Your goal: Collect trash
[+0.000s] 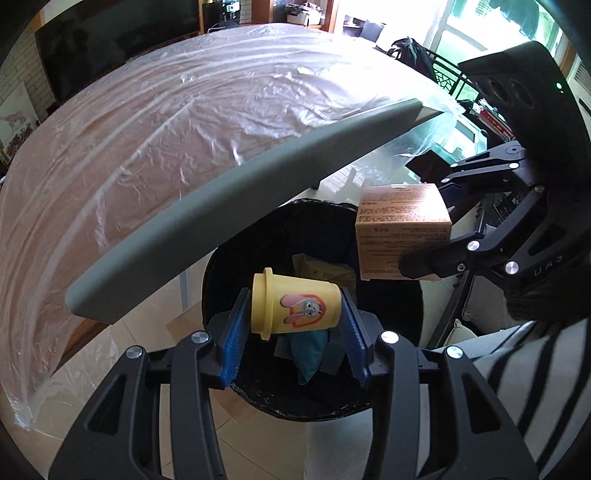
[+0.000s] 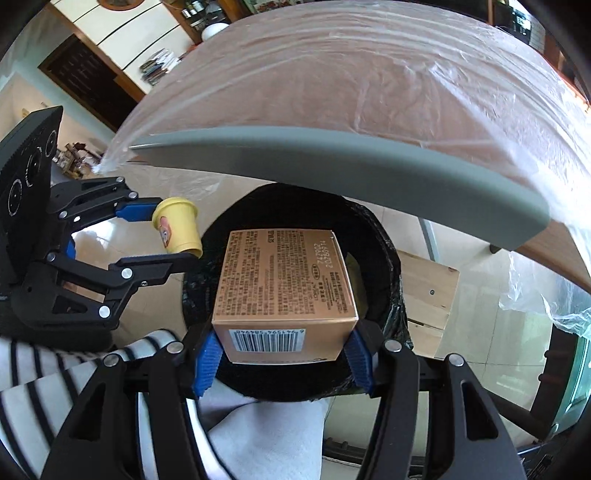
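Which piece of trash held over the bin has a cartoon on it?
The yellow cup in the left tongs; it shows a rabbit, while the brown box carries only text and a barcode.

Table: a large table (image 1: 192, 122) with a grey edge, its top covered in crinkled clear plastic sheeting (image 2: 424, 74).
Floor: pale glossy tiles (image 2: 107, 243).
Window: bright daylight through glazing (image 1: 465, 33).
Wall: a dark television (image 1: 110, 40) against it.
Shelves: cluttered wooden cabinets (image 2: 159, 62).
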### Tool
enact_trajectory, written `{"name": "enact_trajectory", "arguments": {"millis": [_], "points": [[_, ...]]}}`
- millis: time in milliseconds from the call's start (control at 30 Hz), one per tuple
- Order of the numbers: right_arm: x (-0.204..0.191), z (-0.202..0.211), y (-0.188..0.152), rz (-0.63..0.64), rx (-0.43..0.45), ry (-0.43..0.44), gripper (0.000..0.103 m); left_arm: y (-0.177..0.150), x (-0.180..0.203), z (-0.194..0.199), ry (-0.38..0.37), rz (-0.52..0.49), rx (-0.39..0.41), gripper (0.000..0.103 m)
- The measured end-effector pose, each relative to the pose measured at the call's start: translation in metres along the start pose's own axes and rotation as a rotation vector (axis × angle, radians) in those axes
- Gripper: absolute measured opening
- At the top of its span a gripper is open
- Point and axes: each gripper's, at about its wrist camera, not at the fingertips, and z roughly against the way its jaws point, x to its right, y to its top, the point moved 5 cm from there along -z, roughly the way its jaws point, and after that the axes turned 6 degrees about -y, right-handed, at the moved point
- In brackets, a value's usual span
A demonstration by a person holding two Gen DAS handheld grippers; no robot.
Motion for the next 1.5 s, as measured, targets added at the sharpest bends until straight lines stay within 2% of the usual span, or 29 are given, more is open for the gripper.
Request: {"name": "enact_trajectory", "arguments": {"millis": [200,733,867,900,967,1000,1133,1200,1267,1300,1333,1367,1433,1500], "points": [[0.004,-0.017,-0.002,-0.027,0.004,-0.018,0.057,-0.002,-0.006,-0.013,0.015,0.025,-0.009,0.048],[0.002,-0.041,-0.002,0.055,-0.022,-0.08,0.057,-0.005,-0.005,-0.033,0.05,0.001,-0.051,0.048],[0.005,-0.046,-0.002,0.056,-0.035,-0.088,0.058,-0.004,-0.003,-0.038,0.035,-0.003,-0.06,0.048],[0.006,-0.047,-0.003,0.052,-0.038,-0.09,0.059,-0.005,-0.003,-0.037,0.027,-0.004,-0.057,0.051],[0.008,-0.045,-0.004,0.031,-0.038,-0.092,0.069,-0.004,-0.003,-0.035,0.03,0.001,-0.047,0.085],[0.009,-0.043,-0.005,0.021,-0.036,-0.091,0.075,-0.003,-0.003,-0.031,0.028,0.005,-0.03,0.088],[0.012,-0.025,-0.01,0.004,-0.043,-0.073,0.076,-0.005,-0.005,-0.017,-0.009,0.02,-0.038,0.088],[0.01,-0.004,-0.008,0.019,-0.035,-0.051,0.076,-0.002,-0.001,0.002,-0.034,-0.002,-0.026,0.088],[0.008,0.024,0.0,0.046,0.003,-0.021,0.08,0.007,0.005,0.029,-0.086,-0.034,0.008,0.088],[0.008,0.044,0.01,0.058,0.054,0.001,0.087,0.016,0.006,0.051,-0.138,-0.045,0.054,0.088],[0.011,0.062,0.021,0.065,0.113,-0.002,0.098,0.026,0.004,0.069,-0.163,-0.05,0.104,0.096],[0.019,0.082,0.038,0.069,0.196,-0.039,0.099,0.035,-0.002,0.082,-0.156,-0.049,0.148,0.102],[0.042,0.101,0.069,0.049,0.295,-0.145,0.099,0.062,-0.031,0.106,-0.06,-0.009,0.261,0.102],[0.082,0.106,0.109,-0.019,0.365,-0.278,0.099,0.088,-0.078,0.114,0.051,0.101,0.331,0.102]]}}
